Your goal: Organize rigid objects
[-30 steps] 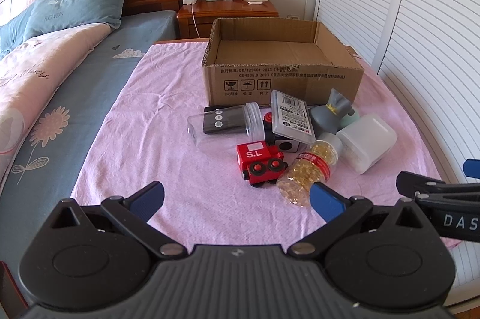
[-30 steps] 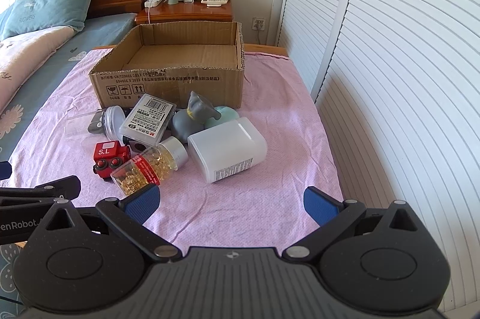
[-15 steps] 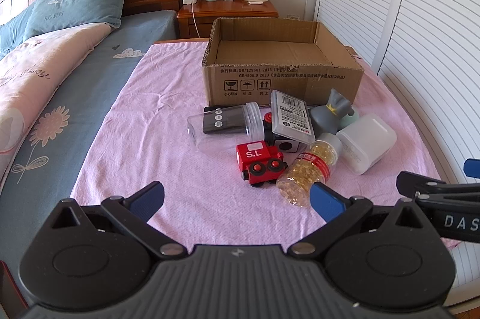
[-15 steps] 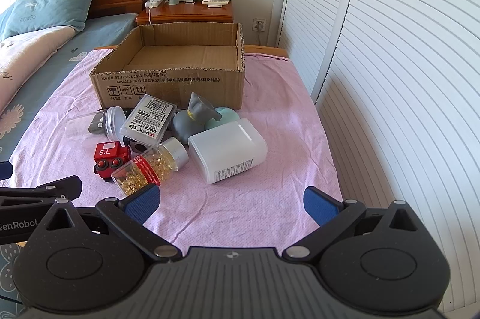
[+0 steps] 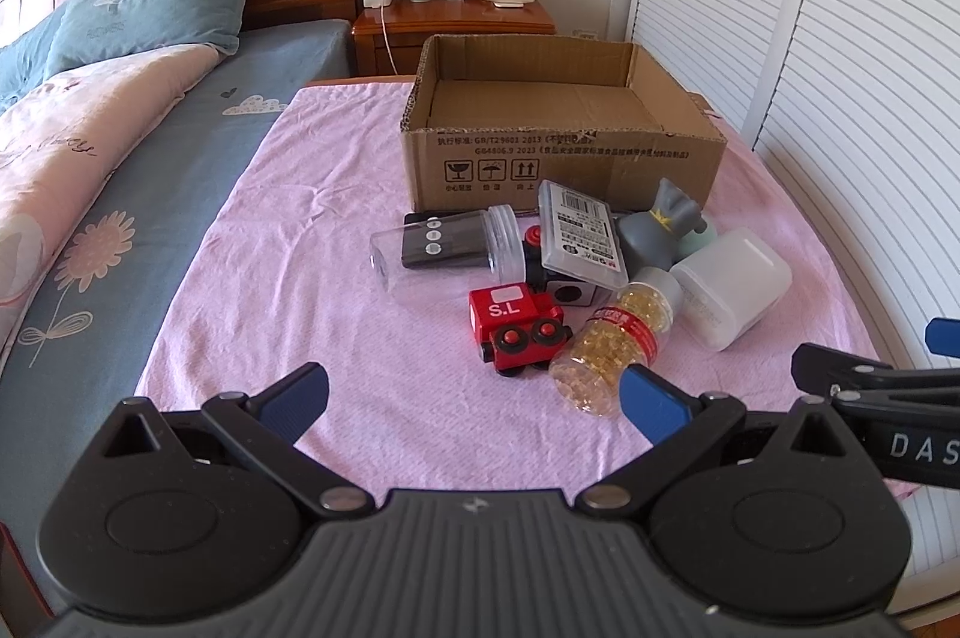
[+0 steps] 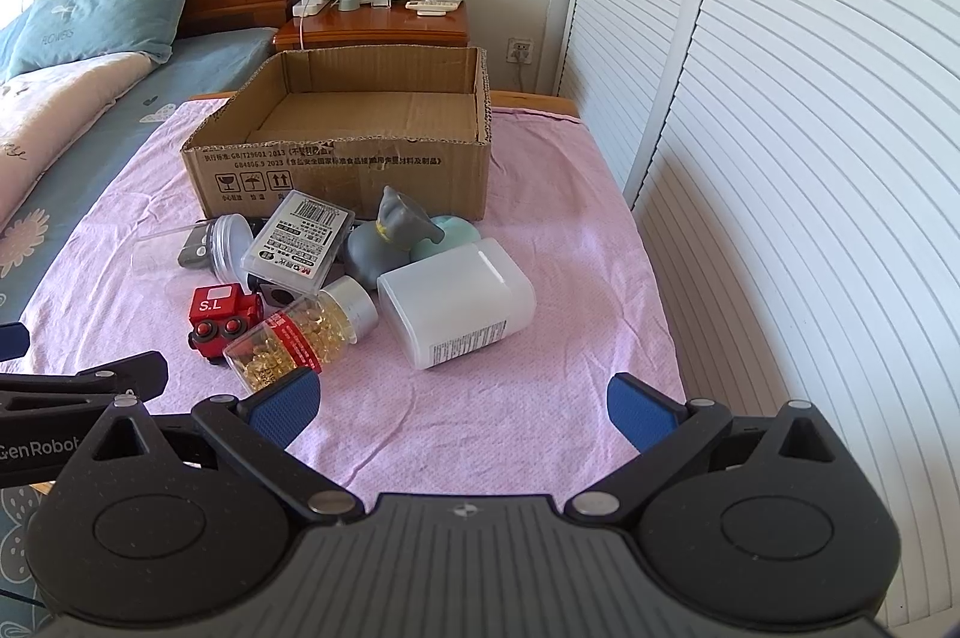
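Nothing has moved since a moment ago, so the sorting has not started yet. The left gripper (image 5: 474,392) and the right gripper (image 6: 462,401) both have their jaws wide apart and hold nothing. The capsule bottle (image 6: 300,332) lies just ahead of the right jaws, by the red toy train (image 5: 519,329). The cardboard box (image 6: 342,158) waits behind the pile, with nothing in it.

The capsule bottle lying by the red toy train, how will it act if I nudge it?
The capsule bottle lies on its side and is round, so it would probably roll. Its smooth clear wall looks rigid, perhaps slippery. It touches the red toy train, which may shift too.
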The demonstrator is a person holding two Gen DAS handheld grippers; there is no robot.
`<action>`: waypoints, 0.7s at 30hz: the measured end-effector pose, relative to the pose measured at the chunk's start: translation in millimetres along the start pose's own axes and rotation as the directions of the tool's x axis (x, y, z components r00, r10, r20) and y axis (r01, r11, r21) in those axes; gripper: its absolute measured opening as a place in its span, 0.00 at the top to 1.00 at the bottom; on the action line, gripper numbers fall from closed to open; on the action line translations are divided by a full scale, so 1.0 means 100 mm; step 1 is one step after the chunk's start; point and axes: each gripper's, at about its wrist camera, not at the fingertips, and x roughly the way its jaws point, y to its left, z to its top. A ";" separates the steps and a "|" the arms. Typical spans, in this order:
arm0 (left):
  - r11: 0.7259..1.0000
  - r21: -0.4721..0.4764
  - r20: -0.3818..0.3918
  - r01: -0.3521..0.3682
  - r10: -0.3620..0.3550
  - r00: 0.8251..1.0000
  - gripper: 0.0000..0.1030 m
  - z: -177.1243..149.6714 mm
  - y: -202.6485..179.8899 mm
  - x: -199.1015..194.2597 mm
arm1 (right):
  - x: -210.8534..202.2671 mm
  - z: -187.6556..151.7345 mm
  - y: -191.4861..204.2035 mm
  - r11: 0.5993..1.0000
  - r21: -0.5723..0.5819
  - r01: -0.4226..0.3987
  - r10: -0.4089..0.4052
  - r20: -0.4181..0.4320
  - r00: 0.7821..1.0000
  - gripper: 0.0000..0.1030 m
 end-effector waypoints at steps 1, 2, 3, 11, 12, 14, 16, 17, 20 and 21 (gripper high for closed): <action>1.000 0.000 0.001 0.002 -0.002 1.000 0.01 0.00 0.00 0.01 | 0.01 0.00 0.00 1.000 -0.001 -0.002 0.002 0.000 1.000 0.00; 1.000 0.000 0.001 0.004 -0.004 1.000 0.01 0.01 0.01 0.01 | 0.01 0.01 0.00 1.000 -0.001 -0.003 0.003 0.000 1.000 0.00; 1.000 0.001 0.003 0.007 -0.007 1.000 0.01 0.01 0.01 0.02 | 0.02 0.01 -0.01 1.000 -0.002 -0.005 0.005 0.000 1.000 0.00; 0.999 0.020 0.022 0.043 -0.043 0.999 0.01 0.05 0.03 0.09 | 0.08 0.02 0.00 0.999 -0.024 -0.027 0.027 -0.002 1.000 0.00; 0.998 0.024 0.024 0.051 -0.051 0.998 0.01 0.06 0.03 0.11 | 0.09 0.02 0.00 0.999 -0.028 -0.028 0.028 -0.002 1.000 0.00; 0.997 0.034 0.029 0.062 -0.063 0.998 0.01 0.08 0.04 0.14 | 0.13 0.03 0.00 0.999 -0.033 -0.027 0.027 -0.006 1.000 0.00; 0.997 0.038 0.035 0.068 -0.069 0.997 0.01 0.10 0.07 0.19 | 0.16 0.05 -0.02 0.999 -0.034 -0.027 0.026 -0.005 1.000 0.00; 0.997 0.036 0.037 0.067 -0.068 0.997 0.01 0.11 0.09 0.22 | 0.17 0.06 -0.04 0.999 -0.033 -0.027 0.027 -0.006 1.000 0.00; 0.998 0.016 0.028 0.064 -0.065 0.998 0.01 0.16 0.17 0.36 | 0.23 0.08 -0.10 0.999 -0.019 -0.032 0.032 -0.009 0.999 0.00; 0.998 0.005 0.020 0.068 -0.068 0.998 0.01 0.18 0.19 0.42 | 0.24 0.09 -0.12 0.999 -0.015 -0.033 0.033 -0.011 0.999 0.00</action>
